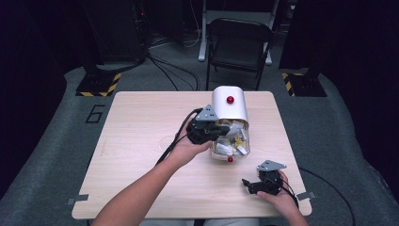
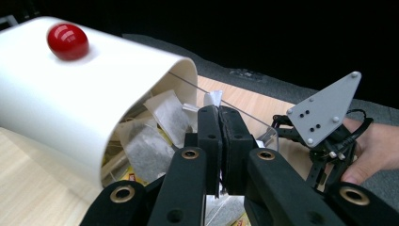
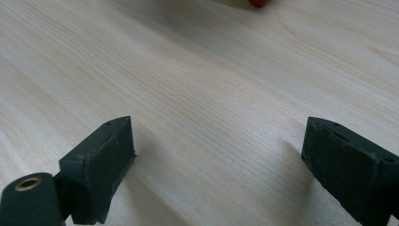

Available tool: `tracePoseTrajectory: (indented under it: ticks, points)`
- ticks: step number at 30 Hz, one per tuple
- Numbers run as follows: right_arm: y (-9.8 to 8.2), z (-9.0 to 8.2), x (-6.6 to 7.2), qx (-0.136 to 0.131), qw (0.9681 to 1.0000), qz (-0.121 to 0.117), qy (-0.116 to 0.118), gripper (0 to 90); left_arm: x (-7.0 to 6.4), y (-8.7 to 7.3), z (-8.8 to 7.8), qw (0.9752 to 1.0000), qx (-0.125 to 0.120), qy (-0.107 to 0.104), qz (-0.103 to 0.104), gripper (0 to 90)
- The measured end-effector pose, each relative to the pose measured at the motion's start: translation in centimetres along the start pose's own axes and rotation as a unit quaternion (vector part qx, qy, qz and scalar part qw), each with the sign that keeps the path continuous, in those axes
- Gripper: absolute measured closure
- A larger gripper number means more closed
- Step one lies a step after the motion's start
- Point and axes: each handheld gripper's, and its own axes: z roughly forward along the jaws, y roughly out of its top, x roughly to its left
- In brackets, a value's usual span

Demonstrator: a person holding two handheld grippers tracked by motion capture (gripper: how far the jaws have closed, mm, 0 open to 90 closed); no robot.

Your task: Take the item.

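Observation:
A white bin (image 1: 229, 106) with a red knob (image 1: 230, 99) lies on its side on the wooden table (image 1: 141, 136), its mouth full of tea bags (image 1: 231, 139). My left gripper (image 1: 220, 130) is at that mouth. In the left gripper view its jaws (image 2: 219, 110) are pressed together on a tea bag, and a white scrap of it (image 2: 212, 98) pokes out above the tips, beside the bin (image 2: 61, 94) and the loose tea bags (image 2: 146, 146). My right gripper (image 1: 250, 184) rests near the table's front right, open (image 3: 221, 141), with bare wood between its jaws.
A second red knob (image 1: 230, 159) lies just in front of the bin's mouth, on what looks like a clear lid. A dark folding chair (image 1: 237, 44) and floor cables stand beyond the table's far edge. The other hand's gripper (image 2: 324, 141) is seen past the bin.

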Motion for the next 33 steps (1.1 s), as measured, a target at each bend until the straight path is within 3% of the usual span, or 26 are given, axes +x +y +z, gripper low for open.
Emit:
tracePoseTrajectory:
  ticks: [9, 24, 33]
  points:
    - [0.0, 0.0, 0.0, 0.0, 1.0, 0.0, 0.0, 9.3, -0.1, 0.8, -1.8, 0.9999, -0.012, 0.004, 0.009, 88.4]
    - [0.0, 0.0, 0.0, 0.0, 1.0, 0.0, 0.0, 9.3, 0.1, 0.9, -3.4, 0.9998, -0.02, 0.008, 0.003, 88.4]
    - [0.0, 0.0, 0.0, 0.0, 1.0, 0.0, 0.0, 9.4, 0.4, 0.9, -5.1, 0.9996, -0.025, 0.014, 0.0, 88.5]
